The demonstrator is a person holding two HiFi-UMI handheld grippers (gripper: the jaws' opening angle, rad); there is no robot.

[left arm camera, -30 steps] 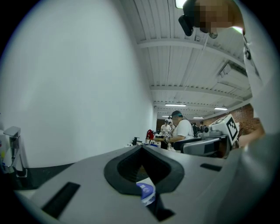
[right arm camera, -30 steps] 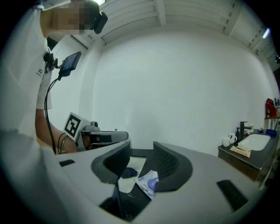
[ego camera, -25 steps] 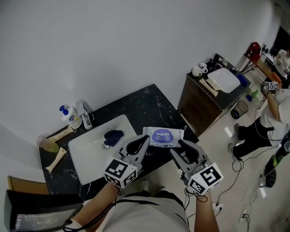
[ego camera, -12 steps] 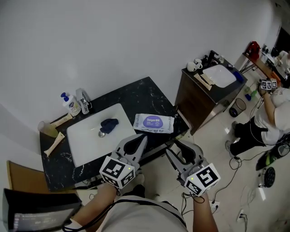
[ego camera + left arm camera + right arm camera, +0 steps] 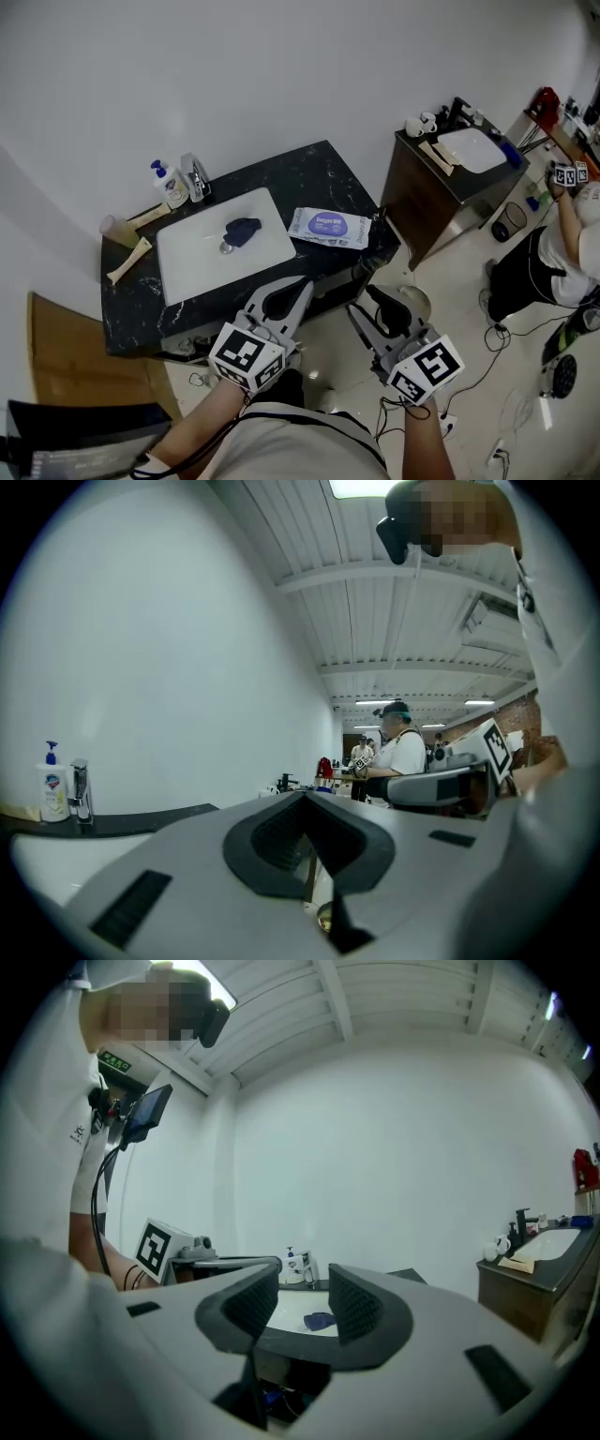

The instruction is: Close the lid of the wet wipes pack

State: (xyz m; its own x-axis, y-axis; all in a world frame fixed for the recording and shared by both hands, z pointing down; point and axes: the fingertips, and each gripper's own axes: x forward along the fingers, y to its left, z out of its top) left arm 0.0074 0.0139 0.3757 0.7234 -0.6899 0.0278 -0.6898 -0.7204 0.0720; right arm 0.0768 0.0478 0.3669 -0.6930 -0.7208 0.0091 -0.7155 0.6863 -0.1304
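Note:
The wet wipes pack (image 5: 330, 226) lies flat on the black marble counter (image 5: 319, 178), to the right of the sink; its purple oval lid faces up and looks flat. Both grippers hang in front of the counter's near edge, over the floor and well short of the pack. My left gripper (image 5: 302, 283) (image 5: 305, 797) is shut, its pads meeting at the tips with nothing between them. My right gripper (image 5: 361, 300) (image 5: 302, 1288) stands open and holds nothing. The pack does not show in either gripper view.
A white sink (image 5: 187, 267) holds a dark blue cloth (image 5: 242, 228) (image 5: 319, 1321). Behind it stand a soap bottle (image 5: 169, 186) (image 5: 52, 785) and a tap (image 5: 195, 174). A cup (image 5: 114, 230) sits at the left. A brown cabinet (image 5: 441, 202) and a person (image 5: 562, 244) are at the right.
Both grippers have drawn back from the pack, off the counter's front edge. The head view has backed away, so the counter and pack sit farther off. The pack stays where it was.

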